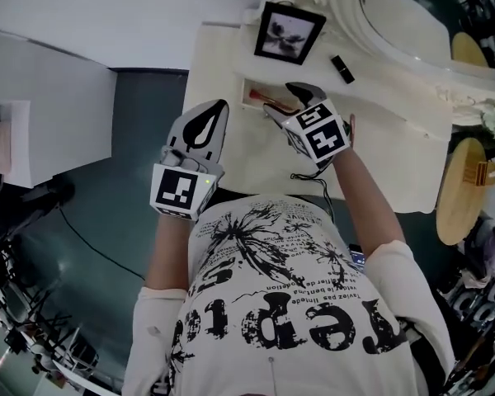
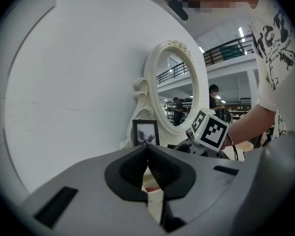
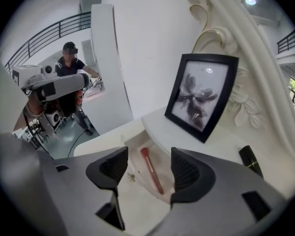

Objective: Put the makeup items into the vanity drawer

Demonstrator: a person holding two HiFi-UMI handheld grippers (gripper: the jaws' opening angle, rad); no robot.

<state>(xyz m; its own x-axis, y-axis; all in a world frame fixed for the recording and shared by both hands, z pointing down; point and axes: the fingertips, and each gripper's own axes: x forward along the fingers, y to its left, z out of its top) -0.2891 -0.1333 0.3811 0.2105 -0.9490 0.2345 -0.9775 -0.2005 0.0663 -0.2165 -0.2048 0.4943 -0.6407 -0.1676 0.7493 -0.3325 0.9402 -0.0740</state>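
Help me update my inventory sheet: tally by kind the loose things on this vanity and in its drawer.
Red makeup brush, in the drawer: 1
Black tube, on the vanity top: 1
Picture frame: 1
Tiny unidentifiable item near the brush: 1
Total: 4

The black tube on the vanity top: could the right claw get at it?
Probably yes: the right claw is open above the drawer, and the black tube lies uncovered on the top nearby, with nothing between them.
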